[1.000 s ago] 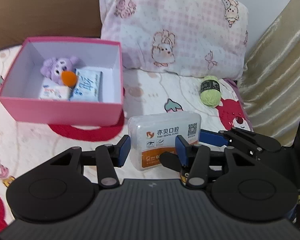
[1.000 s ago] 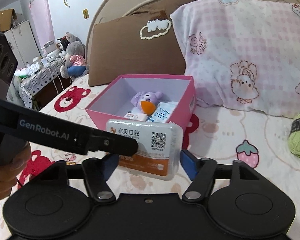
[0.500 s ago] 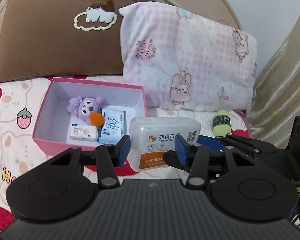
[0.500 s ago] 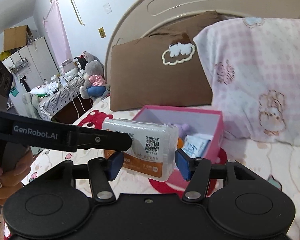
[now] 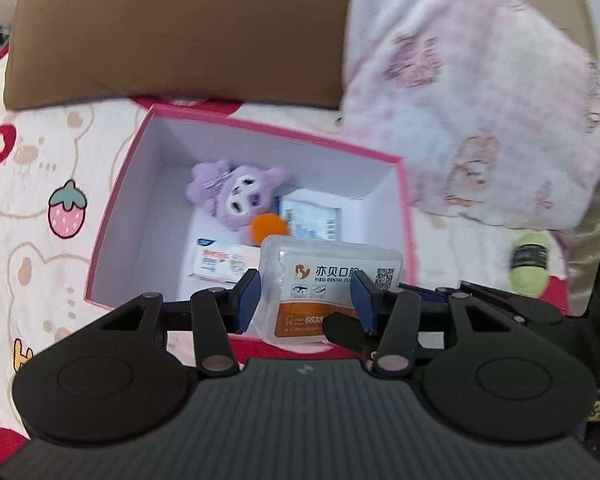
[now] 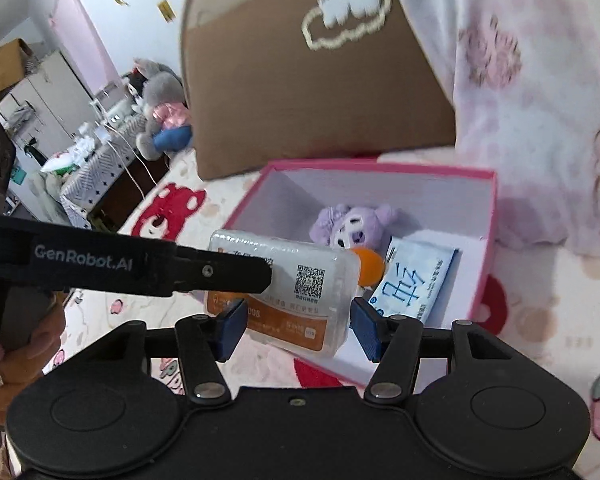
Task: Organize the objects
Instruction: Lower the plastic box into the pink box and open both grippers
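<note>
A clear plastic box with an orange and white dental label (image 5: 332,280) (image 6: 283,284) hangs over the near rim of the pink box (image 5: 111,216) (image 6: 488,248). My left gripper (image 5: 306,304) is shut on it, one blue pad at its left edge and the other across its front face. My right gripper (image 6: 297,330) is shut on its lower part from the other side. One of the left gripper's fingers (image 6: 159,268) crosses the label in the right wrist view. Inside the pink box lie a purple plush (image 5: 239,196), an orange ball (image 5: 269,228) and a blue and white packet (image 5: 312,220).
A small white packet (image 5: 219,260) also lies in the pink box. A brown pillow (image 5: 171,32) and a pink checked pillow (image 5: 480,92) stand behind it. A green yarn ball (image 5: 528,268) rests on the bedsheet at the right. A hand (image 6: 19,344) holds the left gripper.
Both grippers have carried the clear box forward from over the bedsheet to over the pink box's near rim. The right jaws narrowed onto the box. Both views now look down into the pink box.
</note>
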Demonstrator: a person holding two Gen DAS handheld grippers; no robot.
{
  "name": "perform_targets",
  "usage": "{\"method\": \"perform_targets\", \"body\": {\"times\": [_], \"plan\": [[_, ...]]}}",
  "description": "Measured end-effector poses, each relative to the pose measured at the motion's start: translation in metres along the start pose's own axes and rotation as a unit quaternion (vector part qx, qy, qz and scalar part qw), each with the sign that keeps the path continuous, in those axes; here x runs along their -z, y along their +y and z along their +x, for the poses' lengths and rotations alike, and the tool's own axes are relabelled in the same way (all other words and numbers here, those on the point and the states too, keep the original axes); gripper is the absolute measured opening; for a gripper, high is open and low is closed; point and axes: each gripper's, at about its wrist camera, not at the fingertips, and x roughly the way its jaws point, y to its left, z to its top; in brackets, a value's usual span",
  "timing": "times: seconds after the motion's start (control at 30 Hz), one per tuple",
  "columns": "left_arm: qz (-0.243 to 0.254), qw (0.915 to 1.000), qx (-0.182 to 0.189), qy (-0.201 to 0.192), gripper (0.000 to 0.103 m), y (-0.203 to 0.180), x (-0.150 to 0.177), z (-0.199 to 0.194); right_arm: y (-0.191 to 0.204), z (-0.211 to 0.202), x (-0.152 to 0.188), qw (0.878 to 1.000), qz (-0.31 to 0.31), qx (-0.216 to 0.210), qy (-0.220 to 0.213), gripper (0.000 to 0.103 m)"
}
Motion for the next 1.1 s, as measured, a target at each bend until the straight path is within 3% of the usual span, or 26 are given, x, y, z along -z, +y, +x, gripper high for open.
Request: {"method": "perform_targets", "body": {"times": [0.1, 0.3, 0.43, 0.57, 0.73, 1.1], "plan": [[0.0, 0.9995, -0.018, 0.027, 0.048, 0.01, -0.004, 0.023, -0.01, 0.03, -0.006, 0.998, 0.045, -0.006, 0.052, 0.062], [-0.026, 0.9982, -0.007, 0.054, 0.048, 0.026, -0.008, 0.056, -0.016, 0.059, -0.011, 0.995, 0.039, 0.02, 0.092, 0.063], [-0.035, 0.997, -0.02, 0.066, 0.048, 0.031, -0.009, 0.069, -0.024, 0.077, -0.016, 0.991, 0.055, 0.012, 0.125, 0.066], [-0.041, 0.9954, -0.035, 0.079, 0.048, 0.039, -0.013, 0.085, -0.027, 0.095, -0.016, 0.989, 0.063, 0.016, 0.136, 0.067], [-0.091, 0.9921, -0.022, 0.084, 0.046, 0.062, -0.009, 0.102, -0.034, 0.114, -0.014, 0.983, 0.076, 0.017, 0.166, 0.067], [-0.086, 0.99, -0.036, 0.106, 0.049, 0.065, -0.011, 0.119, -0.032, 0.128, -0.01, 0.979, 0.074, 0.011, 0.191, 0.072]]}}
